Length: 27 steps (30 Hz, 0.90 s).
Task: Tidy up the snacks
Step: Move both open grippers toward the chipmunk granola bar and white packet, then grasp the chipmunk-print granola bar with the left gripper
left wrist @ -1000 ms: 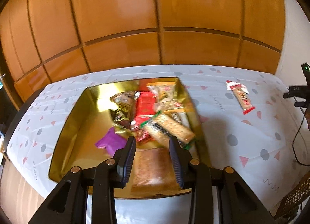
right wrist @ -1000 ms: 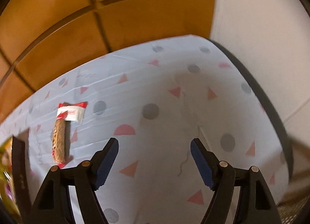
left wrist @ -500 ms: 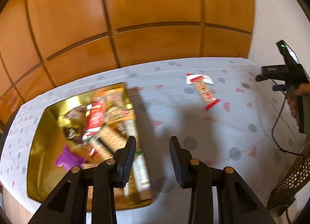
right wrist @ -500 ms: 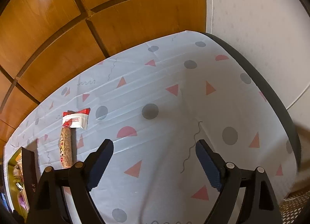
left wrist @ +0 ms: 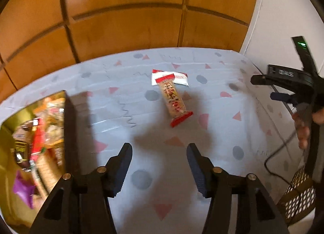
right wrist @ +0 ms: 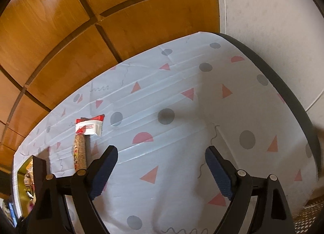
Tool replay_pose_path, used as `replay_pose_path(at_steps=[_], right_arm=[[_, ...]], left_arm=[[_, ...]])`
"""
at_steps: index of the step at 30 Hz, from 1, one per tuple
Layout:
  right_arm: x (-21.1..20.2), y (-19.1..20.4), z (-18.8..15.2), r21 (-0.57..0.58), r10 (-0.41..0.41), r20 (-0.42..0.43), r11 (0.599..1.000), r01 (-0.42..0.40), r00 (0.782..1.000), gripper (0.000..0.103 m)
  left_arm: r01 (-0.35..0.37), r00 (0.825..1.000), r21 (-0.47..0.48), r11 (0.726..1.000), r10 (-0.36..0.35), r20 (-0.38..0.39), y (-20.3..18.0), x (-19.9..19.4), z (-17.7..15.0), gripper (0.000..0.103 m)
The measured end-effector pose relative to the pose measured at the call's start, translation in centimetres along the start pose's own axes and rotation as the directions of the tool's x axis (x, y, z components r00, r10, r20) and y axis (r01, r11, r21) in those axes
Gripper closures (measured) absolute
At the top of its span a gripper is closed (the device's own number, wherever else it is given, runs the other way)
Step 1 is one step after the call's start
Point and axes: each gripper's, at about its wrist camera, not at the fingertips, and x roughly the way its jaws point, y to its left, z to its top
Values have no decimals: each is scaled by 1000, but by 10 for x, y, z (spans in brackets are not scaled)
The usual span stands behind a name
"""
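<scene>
My left tool [left wrist: 159,165] has swung away from the gold box [left wrist: 12,203] at the surface's left edge, jaws opening and empty, toward the snack bar [left wrist: 174,100] and white packet [left wrist: 178,79] by the far edge, next to collect.

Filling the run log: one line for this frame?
left gripper: opening, empty, facing snack bar | white packet: under the bar's far end | gold tray: snacks inside | right gripper: opening, empty
</scene>
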Motion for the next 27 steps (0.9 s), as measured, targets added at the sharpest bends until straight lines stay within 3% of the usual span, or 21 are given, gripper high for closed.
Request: replay_pose_path(at_steps=[13, 21, 25, 27], right_arm=[[-4, 8, 0, -10, 80, -10, 997, -80, 997, 12], [-3, 13, -1, -19, 131, -29, 991, -132, 991, 12], [-3, 16, -2, -29, 146, -38, 989, -148, 988, 12], [-3, 17, -3, -38, 146, -34, 988, -147, 989, 12]], left_arm=[[43, 997, -40, 998, -45, -66, -15, 80, 64, 46], [31, 993, -69, 997, -39, -116, -16, 118, 78, 46], [-1, 993, -49, 999, -4, -116, -21, 128, 83, 59], [-11, 994, -40, 999, 7, -107, -23, 130, 84, 73]])
